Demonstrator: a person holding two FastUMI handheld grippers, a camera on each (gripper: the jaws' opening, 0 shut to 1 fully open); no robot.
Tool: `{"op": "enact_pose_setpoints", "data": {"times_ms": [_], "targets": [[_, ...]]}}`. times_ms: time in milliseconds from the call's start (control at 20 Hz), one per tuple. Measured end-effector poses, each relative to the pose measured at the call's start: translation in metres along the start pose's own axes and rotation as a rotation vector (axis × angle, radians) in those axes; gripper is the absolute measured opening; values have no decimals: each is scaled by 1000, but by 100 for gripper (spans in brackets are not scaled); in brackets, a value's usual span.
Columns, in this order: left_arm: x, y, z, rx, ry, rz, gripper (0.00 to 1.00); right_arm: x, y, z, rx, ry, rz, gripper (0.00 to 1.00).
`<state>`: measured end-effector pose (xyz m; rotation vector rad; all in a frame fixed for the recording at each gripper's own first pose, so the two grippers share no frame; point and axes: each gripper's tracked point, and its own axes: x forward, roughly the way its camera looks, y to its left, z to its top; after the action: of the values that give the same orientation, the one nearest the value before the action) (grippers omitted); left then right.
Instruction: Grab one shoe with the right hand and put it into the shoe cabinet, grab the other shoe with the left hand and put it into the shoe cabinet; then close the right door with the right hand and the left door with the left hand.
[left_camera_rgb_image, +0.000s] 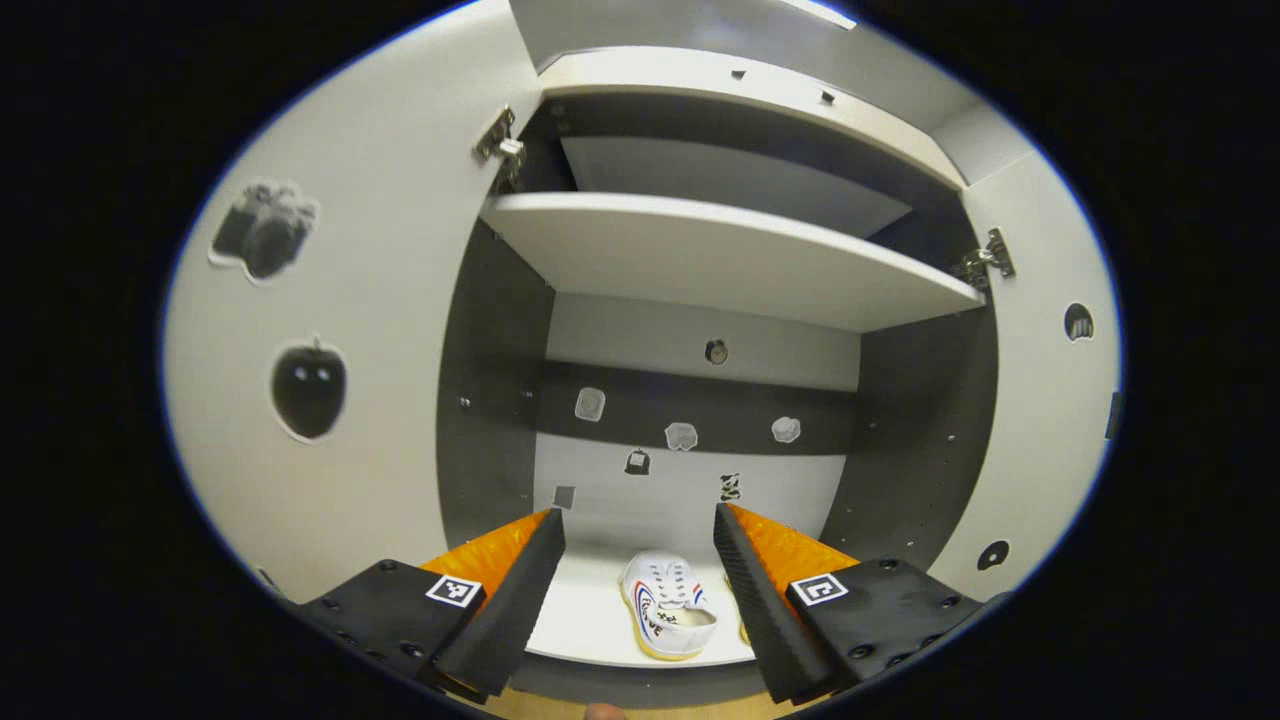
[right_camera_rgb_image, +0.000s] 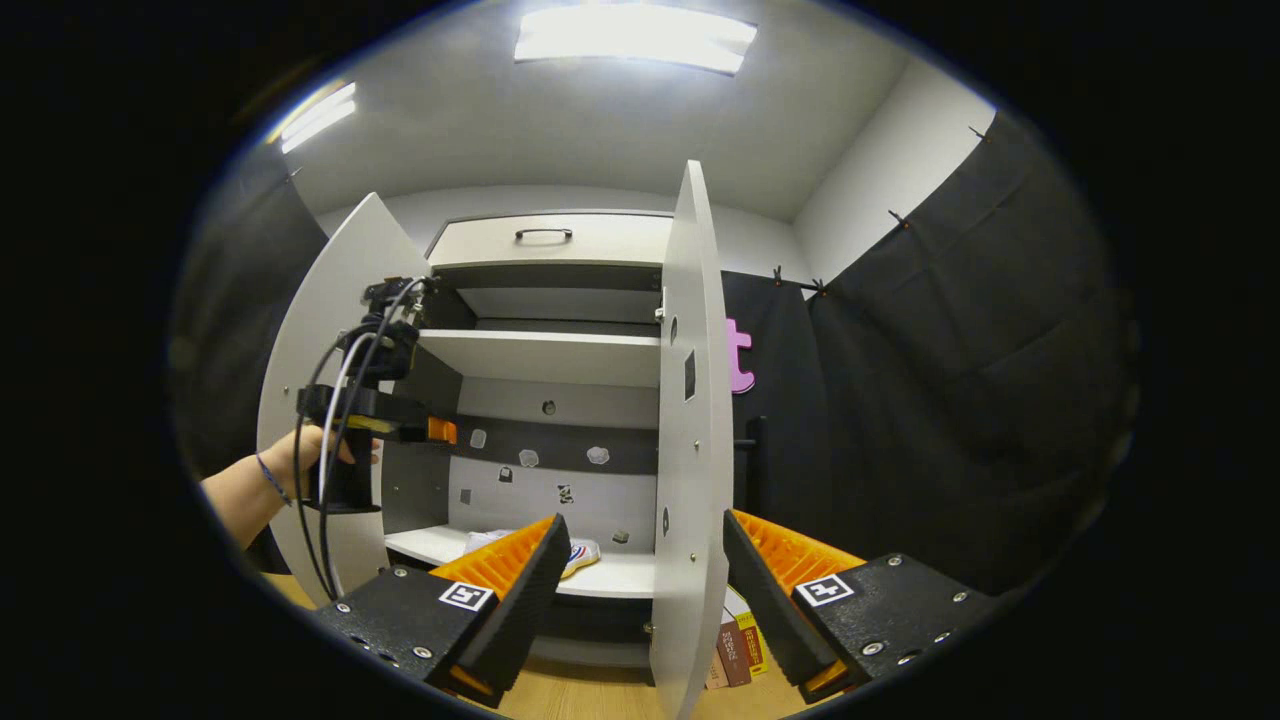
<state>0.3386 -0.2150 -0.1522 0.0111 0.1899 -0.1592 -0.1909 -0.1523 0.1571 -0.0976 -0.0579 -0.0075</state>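
Right door (right_camera_rgb_image: 688, 420) edge between spread fingers (right_camera_rgb_image: 520, 590)

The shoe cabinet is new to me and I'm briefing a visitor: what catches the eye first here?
The shoe cabinet stands wide open, its right door edge-on between the open right gripper's fingers. A white shoe lies on the bottom shelf, ahead of the open left gripper. Dark stickers dot the left door.

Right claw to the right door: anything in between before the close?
Nothing visible. The right door stands edge-on straight ahead of the open right claw, its edge showing between the two fingers with no object in front of it. A shoe lies on the bottom shelf, inside the cabinet.
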Motion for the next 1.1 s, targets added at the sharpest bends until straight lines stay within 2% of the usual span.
{"op": "enact_pose_setpoints", "data": {"times_ms": [50,200,250,350,400,450,650,700,750,800,850,900,1100], "targets": [[-24,-6,14,16,-21,-27,94,-3,-4,5,0,-5,-10,94],[-84,-12,41,57,-75,-72,96,-9,-24,21,-20,-14,-49,94],[-103,-12,45,72,-81,-84,94,-9,-34,24,-22,-8,-69,94],[-138,-9,51,87,-90,-106,99,-10,-56,27,-17,5,-109,94],[-153,-7,54,90,-102,-118,96,-8,-69,28,-6,13,-133,94],[-168,-2,60,98,-121,-120,94,-5,-82,26,8,23,-158,94],[-217,26,66,121,-162,-105,98,16,-128,6,31,82,-231,94],[-228,33,67,122,-168,-105,98,22,-133,-1,30,100,-229,98],[-238,41,70,118,-178,-100,98,28,-135,-7,32,116,-219,94],[-246,50,73,116,-190,-90,99,32,-129,-9,41,120,-188,94],[-253,59,76,118,-203,-81,97,38,-121,-11,52,130,-149,89],[-260,68,78,120,-213,-67,96,41,-116,-16,55,147,-124,94],[-273,100,74,105,-214,-37,97,53,-106,-36,22,210,-95,94]]}}
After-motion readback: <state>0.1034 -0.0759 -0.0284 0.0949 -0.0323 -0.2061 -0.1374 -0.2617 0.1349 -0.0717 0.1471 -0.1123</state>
